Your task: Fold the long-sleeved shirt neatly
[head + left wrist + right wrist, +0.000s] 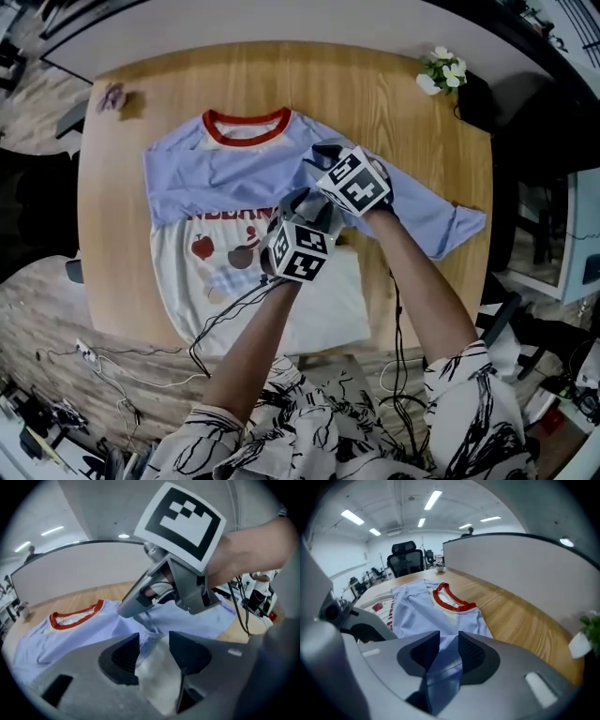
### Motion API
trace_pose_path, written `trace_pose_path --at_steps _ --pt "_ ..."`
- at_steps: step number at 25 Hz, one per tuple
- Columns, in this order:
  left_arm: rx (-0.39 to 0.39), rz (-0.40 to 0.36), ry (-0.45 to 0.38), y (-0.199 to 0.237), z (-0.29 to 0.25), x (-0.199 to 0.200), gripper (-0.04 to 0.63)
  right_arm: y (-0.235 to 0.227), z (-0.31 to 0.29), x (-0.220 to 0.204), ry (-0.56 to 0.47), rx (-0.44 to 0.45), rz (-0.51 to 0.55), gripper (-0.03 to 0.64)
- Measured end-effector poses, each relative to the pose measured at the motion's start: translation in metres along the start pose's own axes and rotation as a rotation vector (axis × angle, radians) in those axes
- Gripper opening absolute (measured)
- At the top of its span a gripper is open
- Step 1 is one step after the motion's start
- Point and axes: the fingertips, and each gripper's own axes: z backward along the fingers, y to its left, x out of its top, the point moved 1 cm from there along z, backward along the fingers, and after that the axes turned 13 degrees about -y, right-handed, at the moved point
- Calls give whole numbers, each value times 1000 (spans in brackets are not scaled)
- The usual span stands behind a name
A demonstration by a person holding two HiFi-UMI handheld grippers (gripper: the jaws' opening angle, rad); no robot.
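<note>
Two spread-jawed, left gripper (pixel 152 645), right gripper (pixel 449 643), shirt (pixel 217 171) between each, flowers (pixel 443 70) at table (pixel 375 103) corner

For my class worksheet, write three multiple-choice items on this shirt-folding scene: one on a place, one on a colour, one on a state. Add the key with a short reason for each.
1. Where does the plant stand?
A. at the table's far right corner
B. on a chair
C. on the floor

2. What colour is the shirt's collar?
A. green
B. red
C. black

3. How does the shirt lie?
A. hung over a chair
B. balled up
C. spread flat on the table

Key:
1 A, the head view shows it on the wood near the far right edge.
2 B, a red band rings the neck opening in every view.
3 C, its body and one sleeve lie flat on the tabletop.
</note>
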Motion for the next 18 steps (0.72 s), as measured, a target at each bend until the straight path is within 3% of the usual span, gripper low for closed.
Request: trace_pose_path --at_steps 3,5,6,11,14,18 --pt "8 23 -1 2 -7 -1 186 -1 -6 -10 8 -14 -145 134" --pt "2 18 19 2 -10 -6 163 -3 -7 -17 33 -30 -152 31" --pt "-3 21 24 1 -9 -8 163 -4 -4 -20 36 -44 -154 15" --pt "-32 21 32 -2 -4 -14 151 -7 18 -40 24 -95 -255 17" --pt "-50 4 49 -2 -3 -18 166 -6 18 -49 22 -95 -281 44" --pt "-115 -6 10 -16 14 9 231 -13 69 -36 -143 -128 -379 161"
